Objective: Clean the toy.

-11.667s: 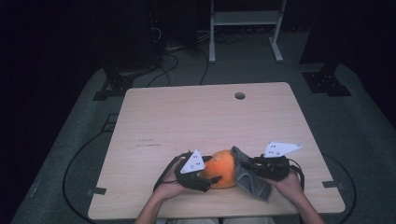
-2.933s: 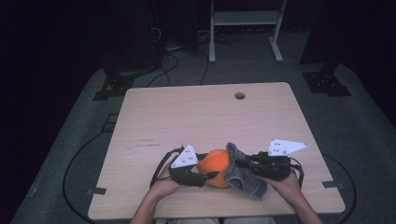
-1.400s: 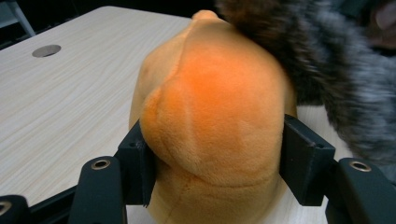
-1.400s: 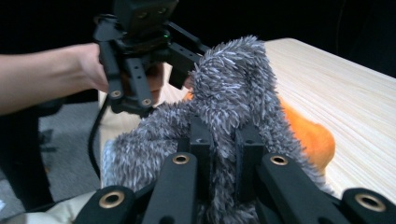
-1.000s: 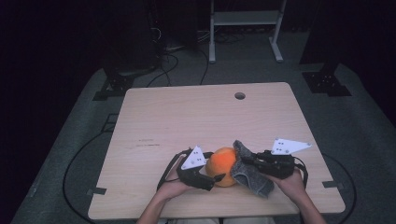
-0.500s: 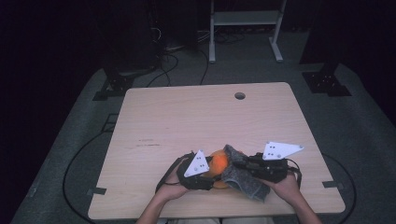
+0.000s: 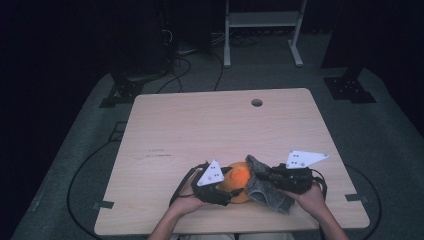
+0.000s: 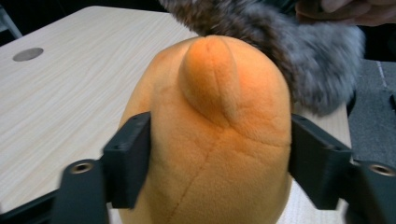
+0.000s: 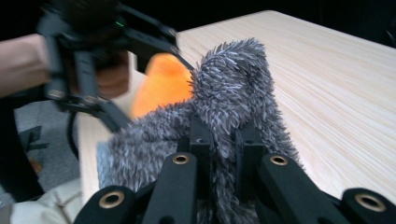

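A round orange plush toy rests near the table's front edge, between the two hands. My left gripper is closed on its sides; in the left gripper view the two black jaws flank the plush and touch it. Those jaws have just been opening a little, with the plush still between them. A grey furry cover drapes the plush's right side. My right gripper is shut on that fur, which bunches up between its jaws. The orange plush sits behind the fur.
The light wooden table has a round cable hole near its far edge. Dark floor surrounds it, with cables and a white frame at the back. A hand holds the fur above the plush.
Both hands stay at the front edge. The grey fur sits slightly further over the orange plush than a second ago, and less orange shows.
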`<state>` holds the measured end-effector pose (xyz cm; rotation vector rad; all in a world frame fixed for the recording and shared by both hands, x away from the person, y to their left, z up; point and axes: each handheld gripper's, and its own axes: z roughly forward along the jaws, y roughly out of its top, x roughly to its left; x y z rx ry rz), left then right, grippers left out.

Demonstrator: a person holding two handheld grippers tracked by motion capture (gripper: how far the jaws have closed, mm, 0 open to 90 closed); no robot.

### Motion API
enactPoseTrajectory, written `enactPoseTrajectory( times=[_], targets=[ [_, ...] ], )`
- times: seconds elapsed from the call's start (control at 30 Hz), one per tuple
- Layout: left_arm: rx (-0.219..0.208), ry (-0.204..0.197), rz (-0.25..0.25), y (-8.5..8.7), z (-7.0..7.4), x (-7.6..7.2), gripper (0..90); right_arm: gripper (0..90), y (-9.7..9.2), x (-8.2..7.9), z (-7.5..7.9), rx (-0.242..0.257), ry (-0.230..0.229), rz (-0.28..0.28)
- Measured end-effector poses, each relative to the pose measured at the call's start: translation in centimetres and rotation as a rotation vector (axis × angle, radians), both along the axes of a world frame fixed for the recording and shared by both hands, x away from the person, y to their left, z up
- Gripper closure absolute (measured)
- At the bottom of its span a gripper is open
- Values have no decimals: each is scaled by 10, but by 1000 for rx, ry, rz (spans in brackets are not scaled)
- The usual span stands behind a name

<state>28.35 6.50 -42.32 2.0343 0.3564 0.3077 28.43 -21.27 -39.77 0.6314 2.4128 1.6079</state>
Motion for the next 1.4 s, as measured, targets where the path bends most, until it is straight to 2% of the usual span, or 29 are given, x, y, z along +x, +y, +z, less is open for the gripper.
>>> enactPoseTrajectory(
  times=[0.07, 0.13, 0.17, 0.2, 0.27, 0.43, 0.47, 0.57, 0.67, 0.77, 0.87, 0.93, 1.0, 1.07, 1.4],
  targets=[
    [3, 3, -8, -2, 0, -2, 344, 805, 7, -5, 5, 11, -13, 42],
    [39, -29, -31, -6, -1, -7, 365, 805, 20, -12, 11, 2, -43, 89],
    [51, -37, -37, -7, -1, -8, 373, 804, 25, -14, 14, -14, -64, 92],
    [62, -47, -48, -8, -1, -10, 379, 804, 26, -14, 15, -22, -68, 91],
    [62, -40, -66, -7, -1, -10, 394, 804, 23, -11, 14, -3, -51, 84],
    [84, -61, -118, -8, -2, -14, 381, 804, 1, 2, 2, 19, 2, 21],
    [80, -60, -114, -8, -2, -14, 362, 805, -4, 4, -1, 12, 8, 11],
    [70, -51, -63, -12, 0, -10, 215, 805, -11, 5, -5, 11, 26, -7],
    [79, -50, -59, -13, -1, -10, 182, 805, -7, 1, -2, 6, 8, 17],
    [78, -63, -74, -10, -2, -11, 235, 805, 2, -4, 2, -11, -15, 53],
    [89, -66, -88, -10, -4, -14, 297, 804, 5, -4, 2, 22, -4, 74],
    [106, -80, -103, -10, -4, -15, 309, 804, 7, -5, 2, 30, -3, 82],
    [114, -86, -116, -9, -4, -16, 321, 805, 8, -5, 2, 16, -6, 85],
    [107, -80, -123, -8, -5, -15, 331, 805, 8, -5, 2, 6, -11, 80],
    [105, -75, -134, -1, -5, -12, 340, 805, -13, 6, -9, -5, 31, 9]
  ],
)
